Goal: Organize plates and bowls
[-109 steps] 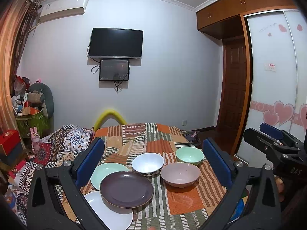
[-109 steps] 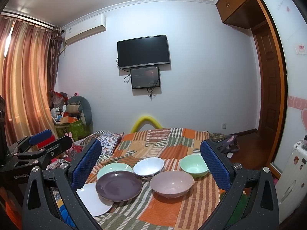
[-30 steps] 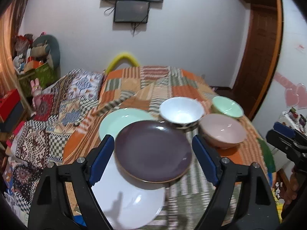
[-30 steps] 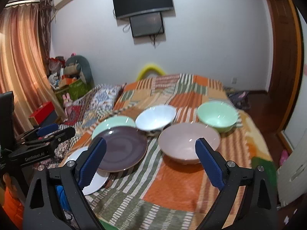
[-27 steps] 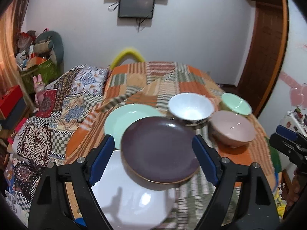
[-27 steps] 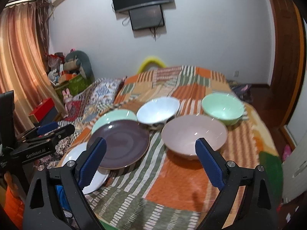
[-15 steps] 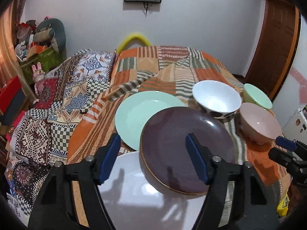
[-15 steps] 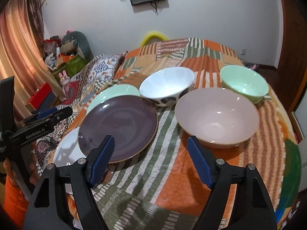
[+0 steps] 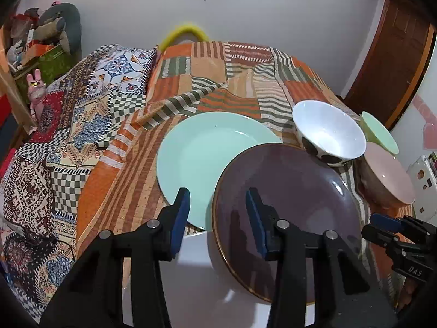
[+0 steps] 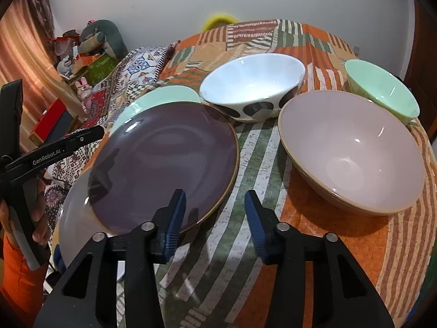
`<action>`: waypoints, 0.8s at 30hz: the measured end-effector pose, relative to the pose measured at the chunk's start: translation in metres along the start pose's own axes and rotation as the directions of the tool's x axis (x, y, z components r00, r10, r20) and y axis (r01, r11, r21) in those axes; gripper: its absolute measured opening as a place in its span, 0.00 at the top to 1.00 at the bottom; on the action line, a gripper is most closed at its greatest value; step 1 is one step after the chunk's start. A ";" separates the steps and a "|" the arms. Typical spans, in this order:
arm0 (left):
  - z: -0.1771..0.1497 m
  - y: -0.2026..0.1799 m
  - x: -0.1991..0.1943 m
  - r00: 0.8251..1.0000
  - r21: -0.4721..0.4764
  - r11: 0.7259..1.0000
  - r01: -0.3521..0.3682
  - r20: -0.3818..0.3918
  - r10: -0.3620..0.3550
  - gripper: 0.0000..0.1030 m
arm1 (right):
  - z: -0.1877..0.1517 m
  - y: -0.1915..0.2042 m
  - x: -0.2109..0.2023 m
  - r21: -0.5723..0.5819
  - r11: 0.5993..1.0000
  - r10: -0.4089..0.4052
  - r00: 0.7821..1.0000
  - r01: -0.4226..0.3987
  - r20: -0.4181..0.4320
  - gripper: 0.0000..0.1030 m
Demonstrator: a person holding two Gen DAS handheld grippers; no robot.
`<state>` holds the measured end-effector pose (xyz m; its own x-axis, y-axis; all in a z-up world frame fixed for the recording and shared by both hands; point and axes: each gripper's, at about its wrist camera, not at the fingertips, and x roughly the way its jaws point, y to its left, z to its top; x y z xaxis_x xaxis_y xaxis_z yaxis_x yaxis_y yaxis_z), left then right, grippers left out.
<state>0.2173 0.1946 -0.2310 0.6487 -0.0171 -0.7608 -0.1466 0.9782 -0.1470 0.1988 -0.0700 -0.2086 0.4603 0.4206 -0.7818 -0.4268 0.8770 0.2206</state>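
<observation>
A dark purple plate (image 9: 286, 207) (image 10: 164, 169) lies on the patchwork cloth, overlapping a mint green plate (image 9: 202, 153) (image 10: 153, 98) and a white plate (image 9: 207, 278) (image 10: 73, 218). A white spotted bowl (image 9: 327, 134) (image 10: 251, 84), a pink bowl (image 9: 387, 175) (image 10: 352, 150) and a mint green bowl (image 9: 378, 131) (image 10: 382, 87) stand to the right. My left gripper (image 9: 217, 210) is open, its jaws astride the purple plate's left rim. My right gripper (image 10: 213, 213) is open and empty, just above the purple plate's near right edge.
The table's cloth (image 10: 273, 259) (image 9: 191, 82) hangs over the edges. Patterned bedding (image 9: 68, 125) lies left of the table. Boxes and stuffed toys (image 10: 92, 43) stand at the back left. A wooden door (image 9: 393, 54) is at the right.
Both grippers have dropped down and forward close to the purple plate. Both pairs of jaws have narrowed from wide open to a smaller gap. The dishes have not moved.
</observation>
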 end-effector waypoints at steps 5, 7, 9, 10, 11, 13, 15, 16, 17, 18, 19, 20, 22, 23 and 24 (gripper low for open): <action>-0.001 0.002 0.014 1.000 0.007 1.000 0.010 -0.024 -0.009 0.66 | 0.004 -0.001 0.012 0.026 1.000 0.013 0.999 -0.012 -0.032 0.74; -0.002 0.003 0.018 0.999 0.007 1.000 0.013 -0.032 -0.013 0.69 | 0.005 0.001 0.015 0.028 1.000 0.014 0.999 -0.013 -0.038 0.75; -0.002 0.005 0.022 0.999 0.003 1.000 0.017 -0.040 -0.017 0.71 | 0.005 0.003 0.018 0.023 1.000 -0.003 0.999 0.004 -0.038 0.75; -0.003 0.006 0.022 0.999 0.002 1.000 0.019 -0.041 -0.019 0.71 | 0.005 0.002 0.019 0.023 1.000 -0.005 0.999 0.006 -0.038 0.75; -0.003 0.007 0.024 0.999 0.000 1.000 0.023 -0.046 -0.023 0.71 | 0.005 0.001 0.019 0.027 1.000 -0.005 0.999 0.006 -0.038 0.75; -0.003 0.008 0.028 0.998 -0.005 0.999 0.031 -0.057 -0.031 0.72 | 0.007 0.002 0.020 0.030 1.000 -0.004 0.999 0.005 -0.042 0.75; -0.003 0.008 0.032 0.996 -0.008 0.999 0.053 -0.077 -0.054 0.73 | 0.007 0.003 0.021 0.034 0.999 -0.005 0.999 0.007 -0.046 0.75; -0.003 0.008 0.033 0.995 -0.008 0.998 0.057 -0.079 -0.058 0.74 | 0.008 0.003 0.022 0.033 0.999 -0.006 0.999 0.008 -0.048 0.75; -0.003 0.007 0.034 0.995 -0.006 0.998 0.058 -0.079 -0.058 0.74 | 0.009 0.004 0.024 0.031 0.999 -0.008 0.999 0.010 -0.049 0.75; -0.003 0.006 0.035 0.995 0.000 0.998 0.062 -0.082 -0.062 0.74 | 0.009 0.004 0.025 0.029 0.999 -0.011 0.999 0.013 -0.051 0.75; -0.004 0.004 0.036 0.994 0.002 0.998 0.066 -0.085 -0.066 0.74 | 0.010 0.005 0.026 0.025 1.000 -0.014 0.999 0.016 -0.052 0.75; -0.004 0.003 0.038 0.993 0.003 0.997 0.078 -0.095 -0.077 0.74 | 0.011 0.006 0.027 0.025 1.000 -0.016 0.999 0.017 -0.051 0.75; -0.006 -0.001 0.036 0.994 0.022 0.998 0.062 -0.087 -0.059 0.73 | 0.011 0.007 0.027 0.025 1.000 -0.017 0.999 0.018 -0.049 0.75; -0.006 -0.001 0.036 0.995 0.024 0.998 0.059 -0.087 -0.057 0.73 | 0.011 0.006 0.027 0.026 1.000 -0.013 0.999 0.014 -0.048 0.75; -0.006 -0.001 0.035 0.994 0.018 0.998 0.064 -0.090 -0.062 0.73 | 0.011 0.006 0.027 0.031 0.999 -0.010 0.999 0.012 -0.047 0.75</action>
<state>0.2356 0.1921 -0.2616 0.5868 -0.0960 -0.8040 -0.0915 0.9787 -0.1836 0.2175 -0.0510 -0.2218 0.4271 0.4003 -0.8108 -0.3968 0.8887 0.2297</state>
